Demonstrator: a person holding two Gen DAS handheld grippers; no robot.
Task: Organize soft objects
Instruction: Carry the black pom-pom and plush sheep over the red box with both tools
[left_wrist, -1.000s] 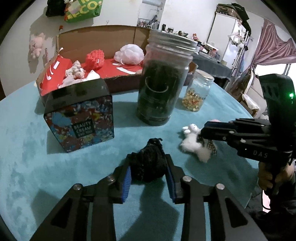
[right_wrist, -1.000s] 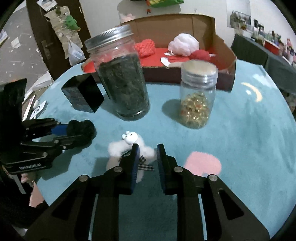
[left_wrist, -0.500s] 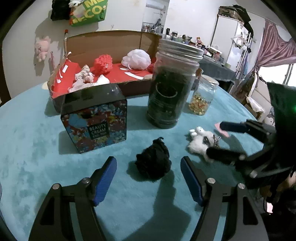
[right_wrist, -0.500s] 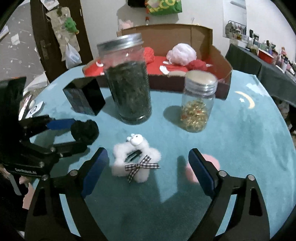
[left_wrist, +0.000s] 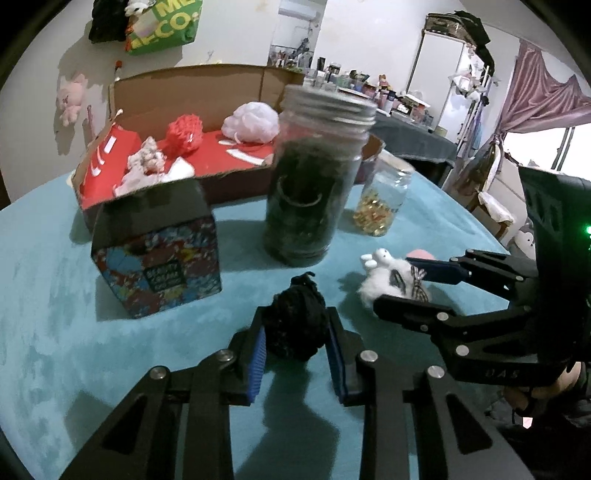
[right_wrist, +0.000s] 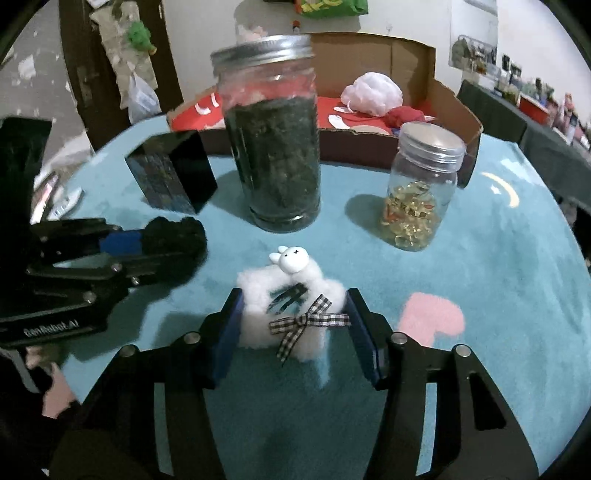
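Observation:
A black fuzzy ball (left_wrist: 295, 325) lies on the teal tablecloth between the pads of my left gripper (left_wrist: 295, 350), which is shut on it; it also shows in the right wrist view (right_wrist: 173, 236). A white fluffy bunny hair clip (right_wrist: 288, 306) with a checked bow lies between the pads of my right gripper (right_wrist: 293, 332), whose jaws touch both its sides; it also shows in the left wrist view (left_wrist: 391, 280). An open cardboard box (left_wrist: 192, 85) with a red floor stands at the back and holds a red knit ball (left_wrist: 183, 132) and a white pouf (left_wrist: 251, 117).
A tall dark-filled jar (left_wrist: 314, 184), a small jar of yellow capsules (left_wrist: 380, 203) and a patterned tin (left_wrist: 159, 240) stand between the grippers and the box. A pink patch (right_wrist: 432, 317) lies on the cloth at the right.
Both grippers were wide open half a second ago. They have since moved forward and closed, the left on the black ball and the right around the bunny clip.

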